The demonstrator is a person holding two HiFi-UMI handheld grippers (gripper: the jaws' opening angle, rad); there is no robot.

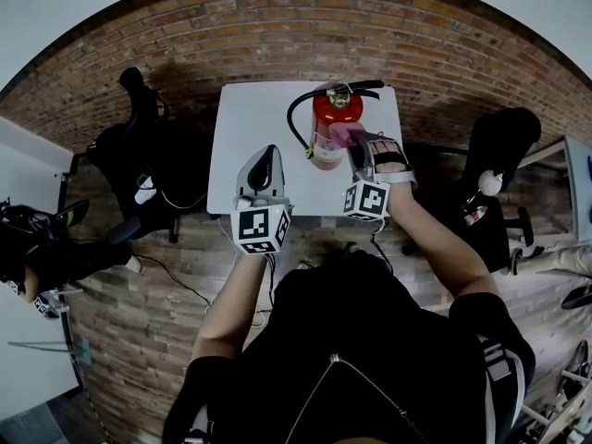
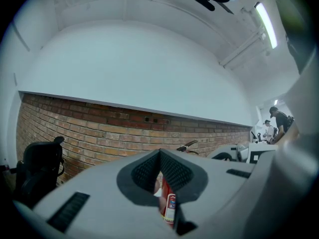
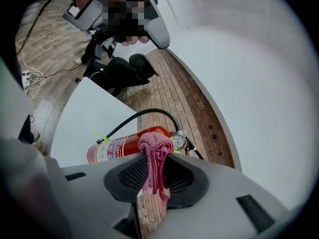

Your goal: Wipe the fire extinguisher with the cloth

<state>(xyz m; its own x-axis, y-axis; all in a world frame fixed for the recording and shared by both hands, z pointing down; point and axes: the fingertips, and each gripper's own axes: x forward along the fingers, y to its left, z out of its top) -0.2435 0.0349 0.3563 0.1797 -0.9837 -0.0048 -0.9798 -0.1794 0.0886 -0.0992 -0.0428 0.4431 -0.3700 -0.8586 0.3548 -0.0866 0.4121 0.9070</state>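
Note:
A red fire extinguisher with a black hose stands upright on the white table. In the right gripper view the extinguisher has its gauge just beyond the jaws. My right gripper is shut on a pink cloth, which is pressed against the upper right side of the cylinder. The bunched cloth hangs down between the jaws. My left gripper hovers over the table's front edge, left of the extinguisher, shut with nothing in it. A strip of the extinguisher shows past its tips.
Black office chairs stand left and right of the table on a brick-patterned floor. Cables trail on the floor at the left. Another person is at the far left edge.

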